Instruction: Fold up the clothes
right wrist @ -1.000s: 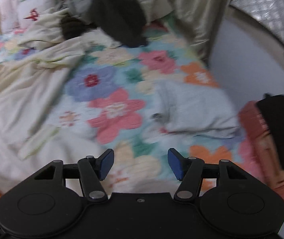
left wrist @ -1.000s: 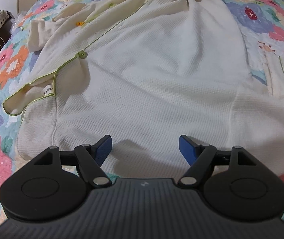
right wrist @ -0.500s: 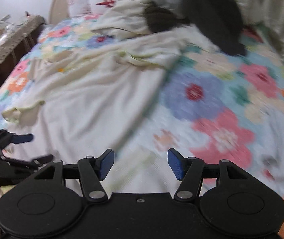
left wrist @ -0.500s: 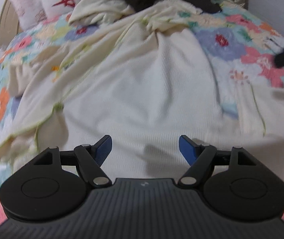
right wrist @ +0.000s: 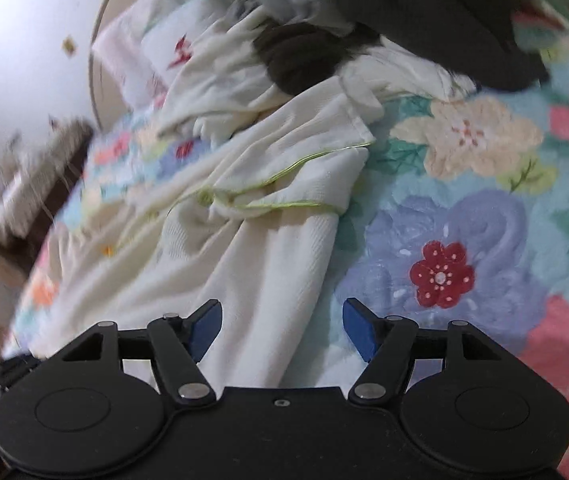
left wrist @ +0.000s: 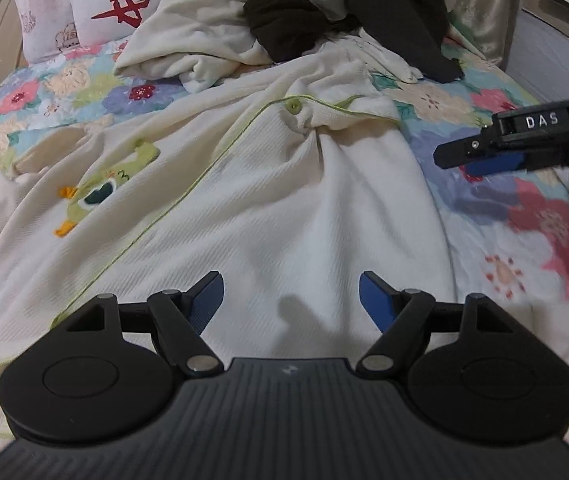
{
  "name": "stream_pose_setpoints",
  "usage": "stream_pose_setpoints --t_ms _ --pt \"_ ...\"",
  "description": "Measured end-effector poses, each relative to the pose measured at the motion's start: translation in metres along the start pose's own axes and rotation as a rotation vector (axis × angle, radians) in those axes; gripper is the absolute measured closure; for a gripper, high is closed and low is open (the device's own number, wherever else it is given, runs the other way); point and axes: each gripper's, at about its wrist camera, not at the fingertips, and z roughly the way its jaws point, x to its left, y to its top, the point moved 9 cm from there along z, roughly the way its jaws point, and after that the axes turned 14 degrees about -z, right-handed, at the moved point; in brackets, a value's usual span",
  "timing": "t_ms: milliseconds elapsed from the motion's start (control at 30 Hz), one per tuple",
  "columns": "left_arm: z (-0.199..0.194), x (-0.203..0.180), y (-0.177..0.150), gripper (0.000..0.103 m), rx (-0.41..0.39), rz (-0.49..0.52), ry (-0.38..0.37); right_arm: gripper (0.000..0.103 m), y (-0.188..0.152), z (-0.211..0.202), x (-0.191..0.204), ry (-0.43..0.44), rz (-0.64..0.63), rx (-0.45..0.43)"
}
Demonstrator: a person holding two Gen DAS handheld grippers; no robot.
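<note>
Cream pajama top [left wrist: 284,200] spread unfolded on the floral bed [left wrist: 524,240], nothing gripped yet.

Long axis runs from the hem at the near edge to the collar at the far end, by the pile of clothes [left wrist: 344,12]; button placket [left wrist: 188,192] runs diagonally. Risks: collar is bunched at the green button [left wrist: 293,106], so a fold now locks in creases; a grab may also catch the bedspread. Left claw [left wrist: 290,300] is spread and empty over the hem; right claw [right wrist: 282,328] is opening, empty, at the top's right edge.
</note>
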Motion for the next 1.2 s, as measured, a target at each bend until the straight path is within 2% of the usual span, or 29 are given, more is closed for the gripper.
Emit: stream_pose_setpoints --t_ms 100,200,233,267,300,400,467,600,667,700,733,767,800,833,867,933,967,1033,1067,1133,1200 --pt "0.017 -0.007 0.01 0.028 -0.001 -0.006 -0.009 0.031 -0.003 0.022 -0.012 -0.001 0.038 0.02" --pt "0.026 -0.01 0.011 0.028 0.001 -0.057 -0.068 0.032 -0.004 0.037 -0.014 0.049 0.062 0.01" --pt "0.029 -0.011 0.012 0.028 0.001 -0.073 -0.086 0.047 -0.003 0.041 -0.01 0.077 0.042 0.009" --pt "0.03 -0.014 0.011 0.028 -0.004 -0.054 -0.09 0.084 -0.003 0.045 -0.005 0.095 0.012 0.012" --pt "0.03 -0.017 0.01 0.028 -0.01 -0.034 -0.094 0.095 -0.001 0.049 0.001 0.089 -0.04 0.024" --pt "0.022 -0.032 0.01 0.028 -0.081 0.076 -0.129 0.097 0.012 0.044 0.015 0.068 -0.126 -0.025" --pt "0.018 -0.043 0.011 0.028 -0.105 0.117 -0.167 0.097 0.023 0.033 0.027 0.103 -0.129 -0.072" --pt "0.014 -0.055 0.018 0.022 -0.131 0.084 -0.247 0.097 0.036 0.015 0.068 0.262 -0.145 -0.098" --pt "0.019 -0.054 0.022 0.02 -0.152 0.055 -0.225 0.098 0.035 0.013 0.09 0.366 -0.142 -0.074" --pt "0.022 -0.051 0.021 0.022 -0.15 0.048 -0.2 0.098 0.032 0.012 0.099 0.403 -0.147 -0.063" --pt "0.025 -0.048 0.021 0.029 -0.151 0.041 -0.186 0.098 0.03 0.012 0.106 0.427 -0.154 -0.053" --pt "0.028 -0.042 0.02 0.053 -0.142 0.02 -0.179 0.098 0.028 0.013 0.109 0.426 -0.164 -0.047" --pt "0.03 -0.036 0.02 0.079 -0.133 -0.001 -0.173 0.098 0.026 0.014 0.11 0.421 -0.171 -0.042" --pt "0.033 -0.03 0.02 0.089 -0.124 -0.023 -0.166 0.098 0.025 0.016 0.107 0.407 -0.168 -0.041" --pt "0.034 -0.021 0.022 0.093 -0.119 -0.064 -0.157 0.097 0.023 0.018 0.103 0.397 -0.156 -0.039" --pt "0.034 -0.003 0.029 0.094 -0.122 -0.152 -0.158 0.09 0.022 0.023 0.089 0.393 -0.087 -0.04" --pt "0.034 0.006 0.033 0.095 -0.124 -0.195 -0.158 0.09 0.02 0.025 0.08 0.362 -0.071 -0.044" --pt "0.03 0.022 0.04 0.095 -0.149 -0.258 -0.15 0.091 0.015 0.031 0.063 0.217 -0.135 -0.038" --pt "0.029 0.025 0.041 0.095 -0.161 -0.255 -0.141 0.089 0.011 0.035 0.058 0.133 -0.201 -0.019" --pt "0.033 0.022 0.039 0.095 -0.151 -0.246 -0.139 0.089 0.003 0.044 0.052 0.028 -0.289 0.021" --pt "0.035 0.022 0.037 0.095 -0.151 -0.258 -0.146 0.071 -0.005 0.051 0.046 -0.012 -0.315 0.058"
